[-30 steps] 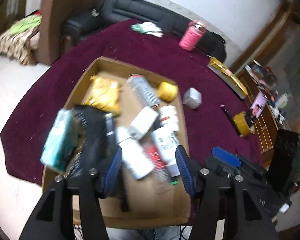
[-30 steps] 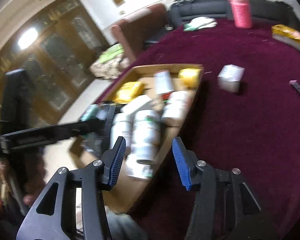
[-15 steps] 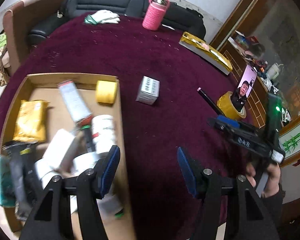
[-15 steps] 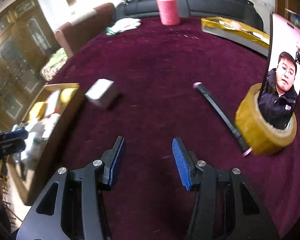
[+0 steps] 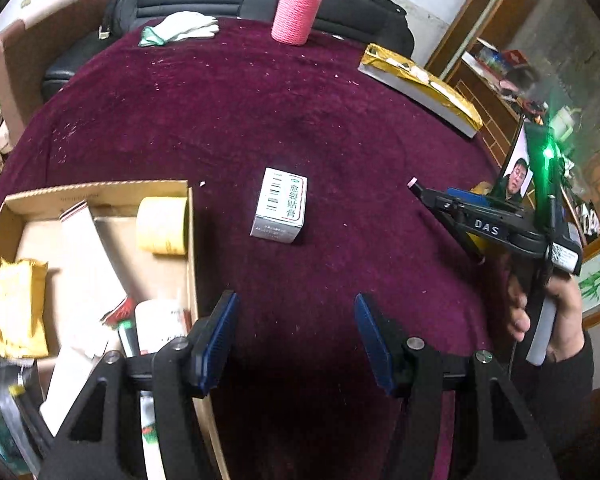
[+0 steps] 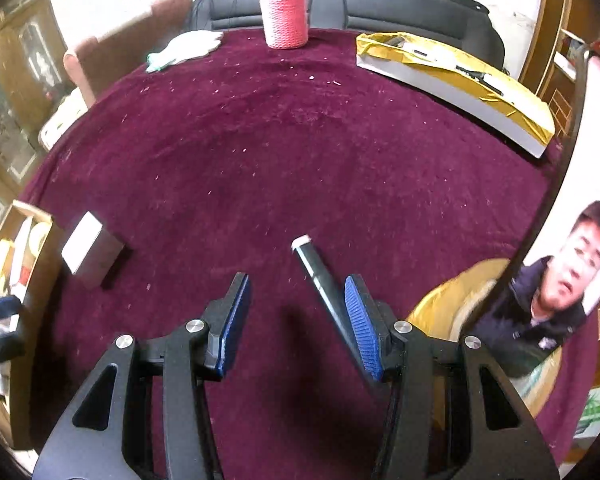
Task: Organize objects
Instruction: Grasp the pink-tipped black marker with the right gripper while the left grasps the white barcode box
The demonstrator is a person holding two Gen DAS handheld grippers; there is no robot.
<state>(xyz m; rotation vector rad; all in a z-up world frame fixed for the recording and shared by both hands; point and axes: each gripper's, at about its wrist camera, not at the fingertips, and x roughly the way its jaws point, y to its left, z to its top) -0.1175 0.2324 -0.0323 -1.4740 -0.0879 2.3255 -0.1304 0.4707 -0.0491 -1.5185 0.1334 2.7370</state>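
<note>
A: How are the claws standing?
B: Left claw (image 5: 296, 336) and right claw (image 6: 296, 320) are both gaping, gripping nothing.
A: And the objects?
B: White box (image 5: 281, 205) is lying mid-bench beside the cardboard tray (image 5: 190, 240); black pen (image 6: 320, 276) is lying by the right claw

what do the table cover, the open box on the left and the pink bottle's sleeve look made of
Table cover: deep maroon pile fabric, velvet-like, matte, with lint specks caught in the nap.
Open box: plain brown cardboard, with a raw cut edge along its walls.
Pink bottle: its sleeve looks knitted or wound cord, going by the ribbed rows; the body underneath is hidden.
</note>
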